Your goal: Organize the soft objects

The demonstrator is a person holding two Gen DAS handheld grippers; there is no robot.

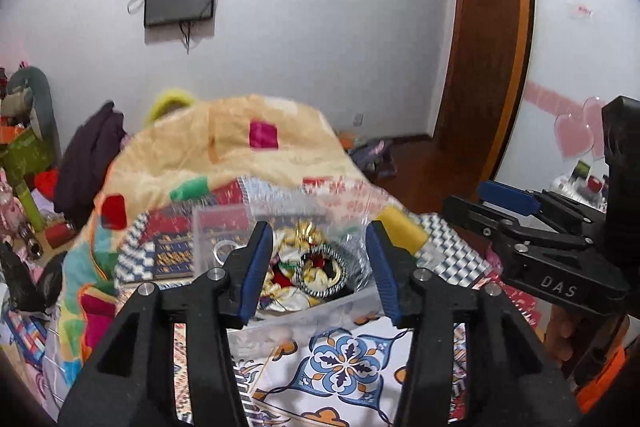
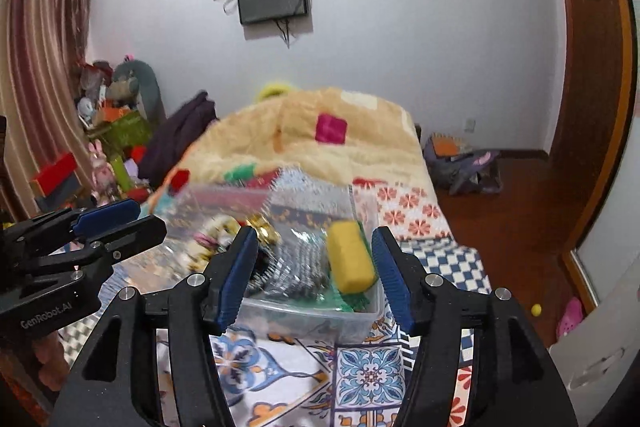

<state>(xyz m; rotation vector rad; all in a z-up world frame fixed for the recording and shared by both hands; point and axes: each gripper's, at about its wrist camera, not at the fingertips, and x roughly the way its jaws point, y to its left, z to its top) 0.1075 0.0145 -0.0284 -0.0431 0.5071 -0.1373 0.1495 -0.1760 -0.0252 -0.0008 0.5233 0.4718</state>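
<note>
**Soft goods: bin mostly loaded, both grippers free**

Item 1. Clear rectangular plastic storage bin (image 2: 352, 323), standing on the bed with the patterned tile-print sheet (image 2: 368, 375), toward the bed's near edge. Contents, as far as blur allows: a heap of satin and striped fabric scrunchies in cream, red, gold and black-and-white (image 1: 316, 267) on the left side of the bin; a yellow block-shaped sponge (image 2: 351, 255) on the right side, lying over a crinkled silvery-grey checked fabric (image 2: 296, 267). A green item shows beneath the sponge (kind not clear).

Item 2. Left gripper (image 1: 318, 267), black with blue pads, held over the bin's near wall; jaws apart, nothing between them.

Item 3. Right gripper (image 2: 316, 275), same make, beside the left one and aimed at the bin's right half; jaws apart, nothing held. The sponge appears between them in the wrist view but lies farther off, inside the bin.

Item 4. Fluffy cream blanket with coloured squares (image 1: 224, 147), heaped beyond the bin on the bed's far half.

Status, by judgement: the small soft pieces appear gathered in the bin, so the sorting looks well advanced. No loose small item is visible on the sheet around the bin. Possibly outstanding: settling the contents and closing the bin (no lid can be made out).
</note>
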